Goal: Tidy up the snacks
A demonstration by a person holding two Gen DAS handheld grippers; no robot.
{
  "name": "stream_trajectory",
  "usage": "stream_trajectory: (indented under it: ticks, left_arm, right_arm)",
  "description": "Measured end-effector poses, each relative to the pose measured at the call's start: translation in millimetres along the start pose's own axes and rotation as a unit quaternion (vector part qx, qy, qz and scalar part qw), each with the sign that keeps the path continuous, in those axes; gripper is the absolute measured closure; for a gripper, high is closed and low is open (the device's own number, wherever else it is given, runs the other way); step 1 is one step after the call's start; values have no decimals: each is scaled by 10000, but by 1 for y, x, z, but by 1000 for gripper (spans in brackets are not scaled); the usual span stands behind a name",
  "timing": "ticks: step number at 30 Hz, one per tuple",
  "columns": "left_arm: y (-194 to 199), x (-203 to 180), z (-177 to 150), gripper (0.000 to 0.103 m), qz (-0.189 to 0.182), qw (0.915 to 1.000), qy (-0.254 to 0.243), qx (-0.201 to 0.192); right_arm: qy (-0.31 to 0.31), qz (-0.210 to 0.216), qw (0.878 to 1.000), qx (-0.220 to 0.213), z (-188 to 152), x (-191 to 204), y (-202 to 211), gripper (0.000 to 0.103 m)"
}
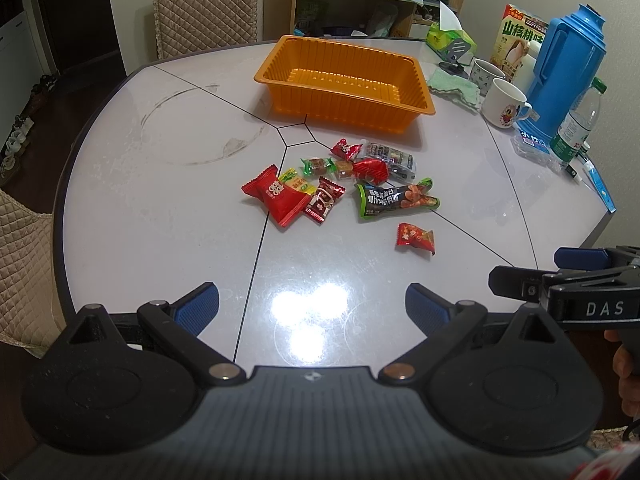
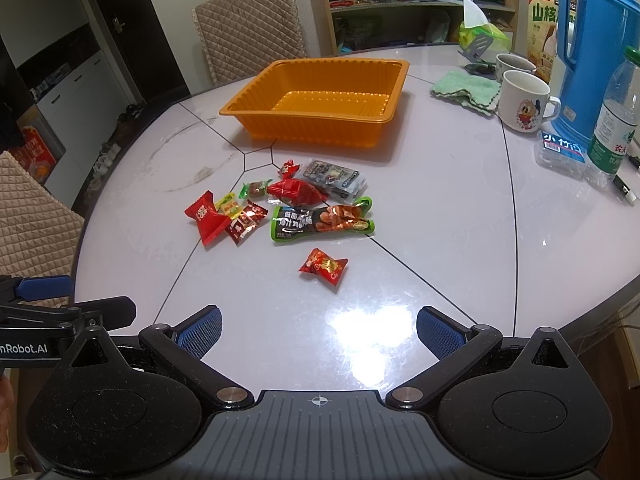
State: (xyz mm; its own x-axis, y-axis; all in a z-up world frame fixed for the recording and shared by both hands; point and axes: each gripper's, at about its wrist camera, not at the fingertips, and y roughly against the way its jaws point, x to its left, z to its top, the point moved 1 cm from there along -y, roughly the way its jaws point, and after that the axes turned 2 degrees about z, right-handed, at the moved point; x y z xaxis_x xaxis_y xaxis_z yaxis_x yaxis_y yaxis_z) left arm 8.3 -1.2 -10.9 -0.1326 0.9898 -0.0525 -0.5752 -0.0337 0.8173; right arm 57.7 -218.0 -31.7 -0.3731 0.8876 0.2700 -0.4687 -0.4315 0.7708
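Note:
An empty orange tray point(image 1: 412, 98) point(image 2: 240, 110) sits at the middle of the round white table point(image 1: 120, 200) point(image 2: 440, 200). In front of it lies a loose pile of wrapped snacks: a red packet point(image 1: 278, 196) point(image 2: 206, 218), a green-and-black pouch point(image 1: 394, 198) point(image 2: 322, 220), a grey packet point(image 1: 394, 160) point(image 2: 334, 178) and small sweets. One red sweet point(image 1: 416, 237) point(image 2: 324, 267) lies apart, nearest me. My left gripper point(image 1: 312, 308) hangs open over the near table edge, holding nothing. My right gripper point(image 2: 319, 332) is open and empty too, beside it.
At the right stand a blue thermos point(image 1: 564, 68) point(image 2: 592, 48), two mugs point(image 1: 502, 102) point(image 2: 522, 100), a water bottle point(image 1: 576, 124) point(image 2: 614, 120), a green cloth point(image 1: 456, 86) point(image 2: 466, 90) and a carton point(image 1: 518, 36). Quilted chairs point(image 1: 204, 4) point(image 2: 250, 24) ring the table.

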Motion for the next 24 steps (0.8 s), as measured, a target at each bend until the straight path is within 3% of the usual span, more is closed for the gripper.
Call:
stream_trajectory:
  ticks: [24]
  left_arm:
    - [-18,4,4,4,60,9999,58,113]
  right_arm:
    - [67,78,9999,22,2,-6,-14,0]
